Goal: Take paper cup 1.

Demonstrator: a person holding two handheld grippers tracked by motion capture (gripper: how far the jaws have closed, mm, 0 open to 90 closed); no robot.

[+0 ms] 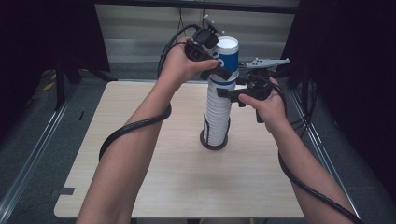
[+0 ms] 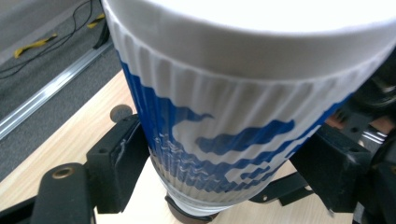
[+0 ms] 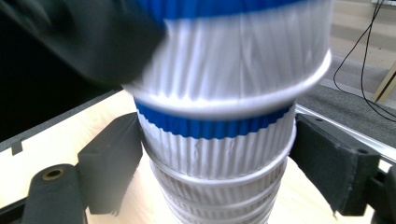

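A tall stack of ribbed white paper cups [image 1: 218, 116] stands on a dark round base [image 1: 214, 143] in the middle of the wooden table [image 1: 163, 186]. The top cup [image 1: 228, 52], white with a blue wave print [image 2: 224, 140], sits between the jaws of my left gripper [image 1: 222, 70] [image 2: 229, 163], which press on both its sides. Just below it, my right gripper [image 1: 229, 93] [image 3: 217, 163] is shut on the stack [image 3: 215, 144], its jaws against the cup with a blue band. The top cup's rim [image 3: 233, 102] is blurred there.
Cables trail from both grippers along the forearms over the table. Metal floor rails [image 1: 28, 154] run along both sides of the table, and dark frames [image 1: 70, 42] stand behind it. Loose cables [image 2: 51, 39] lie on the grey floor.
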